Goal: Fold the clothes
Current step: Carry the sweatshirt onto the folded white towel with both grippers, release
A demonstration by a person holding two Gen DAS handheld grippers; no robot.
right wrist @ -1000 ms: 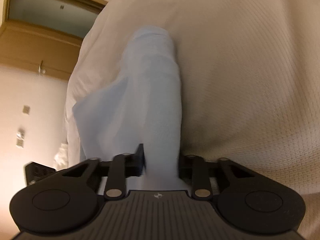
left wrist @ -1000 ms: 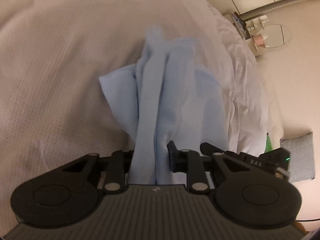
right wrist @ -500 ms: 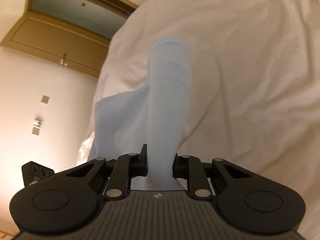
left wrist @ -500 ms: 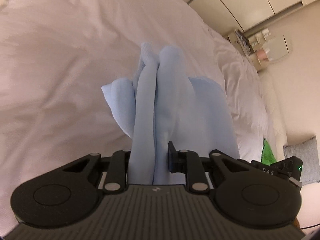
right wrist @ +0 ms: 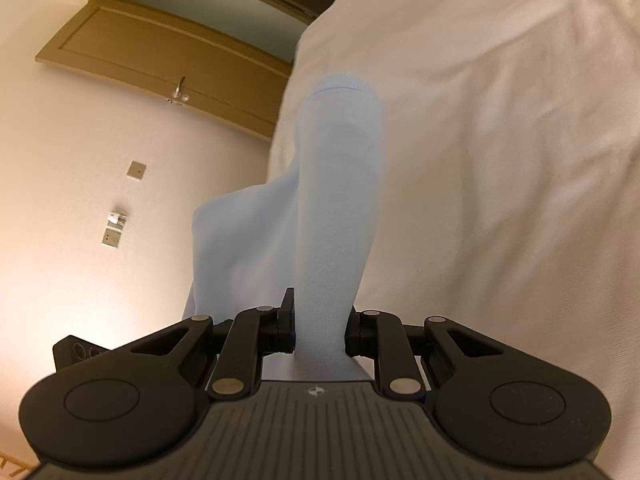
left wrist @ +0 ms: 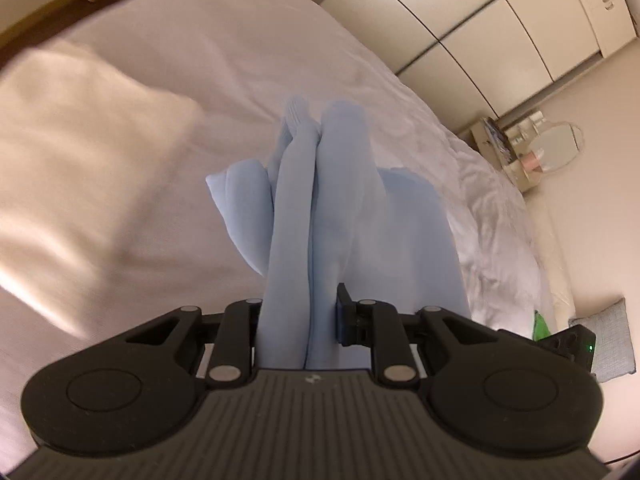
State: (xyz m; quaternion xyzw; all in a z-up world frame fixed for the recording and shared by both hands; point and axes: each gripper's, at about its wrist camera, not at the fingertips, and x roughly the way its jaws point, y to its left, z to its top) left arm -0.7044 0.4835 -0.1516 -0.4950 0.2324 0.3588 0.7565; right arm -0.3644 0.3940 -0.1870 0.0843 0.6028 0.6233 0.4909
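White bedding lies under both views, and nearest the cameras the left gripper and right gripper are each clamped on the pale blue garment, lifted above the bed. It hangs in soft bunched folds, so uneven pulling could probably slip it loose or twist it.

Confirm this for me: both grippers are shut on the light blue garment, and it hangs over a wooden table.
One thing is off: there is no wooden table. The light blue garment hangs over a white bed, as the left wrist view shows. The rest holds: the left gripper and the right gripper are both shut on the garment.
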